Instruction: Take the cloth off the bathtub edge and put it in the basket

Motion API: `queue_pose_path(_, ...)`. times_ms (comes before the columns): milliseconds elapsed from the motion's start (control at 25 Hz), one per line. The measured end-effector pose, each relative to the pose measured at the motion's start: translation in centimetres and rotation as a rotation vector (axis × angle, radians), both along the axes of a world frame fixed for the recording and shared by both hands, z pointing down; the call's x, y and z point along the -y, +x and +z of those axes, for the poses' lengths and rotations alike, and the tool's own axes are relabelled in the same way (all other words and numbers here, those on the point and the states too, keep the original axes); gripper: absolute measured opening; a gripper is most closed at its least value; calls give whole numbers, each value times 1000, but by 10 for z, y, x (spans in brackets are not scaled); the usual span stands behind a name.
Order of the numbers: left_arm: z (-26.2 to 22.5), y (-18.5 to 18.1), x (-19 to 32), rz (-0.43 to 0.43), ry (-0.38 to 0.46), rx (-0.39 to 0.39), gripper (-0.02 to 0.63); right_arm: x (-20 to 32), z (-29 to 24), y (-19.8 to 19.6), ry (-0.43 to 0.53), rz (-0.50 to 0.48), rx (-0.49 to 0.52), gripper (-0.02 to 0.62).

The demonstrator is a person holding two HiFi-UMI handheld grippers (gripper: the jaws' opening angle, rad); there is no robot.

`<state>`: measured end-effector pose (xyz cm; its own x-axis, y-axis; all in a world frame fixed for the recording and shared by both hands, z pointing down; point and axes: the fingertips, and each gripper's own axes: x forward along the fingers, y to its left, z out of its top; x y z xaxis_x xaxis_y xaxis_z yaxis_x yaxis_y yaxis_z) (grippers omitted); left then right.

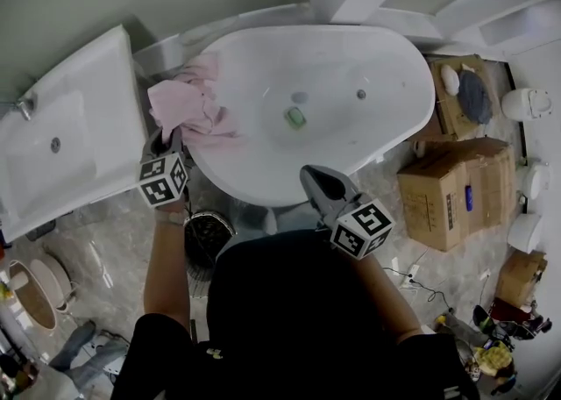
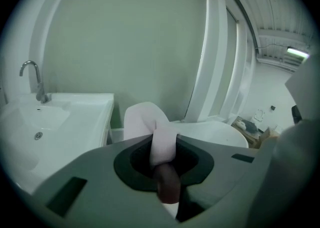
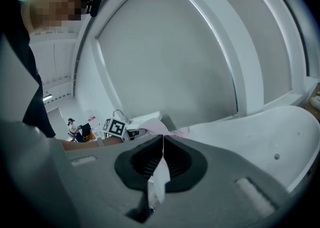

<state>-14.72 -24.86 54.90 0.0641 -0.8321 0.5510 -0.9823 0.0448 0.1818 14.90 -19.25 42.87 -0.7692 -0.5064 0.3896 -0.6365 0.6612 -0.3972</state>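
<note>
One cloth is clamped in the left claw; the right claw is closed empty. One basket is seen.

My left gripper bears black-and-white square markers; the cloth is pale pink, the bathtub white, the boxes at right brown.

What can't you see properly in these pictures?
- Basket: in the head view it is partly behind the person's arm and body, and its dark inside cannot be made out.
- Cloth: in the left gripper view its lower part is hidden by the left gripper, which is clamped on it.
- Green thing in the bathtub: in the head view it is too small to name.
</note>
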Motion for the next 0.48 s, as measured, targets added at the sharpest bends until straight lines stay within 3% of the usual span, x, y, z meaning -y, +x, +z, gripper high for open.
queue_pose_path(480, -102, 23, -41, 32, 96, -39, 69, 9, -19, -22, 42, -12, 53, 0)
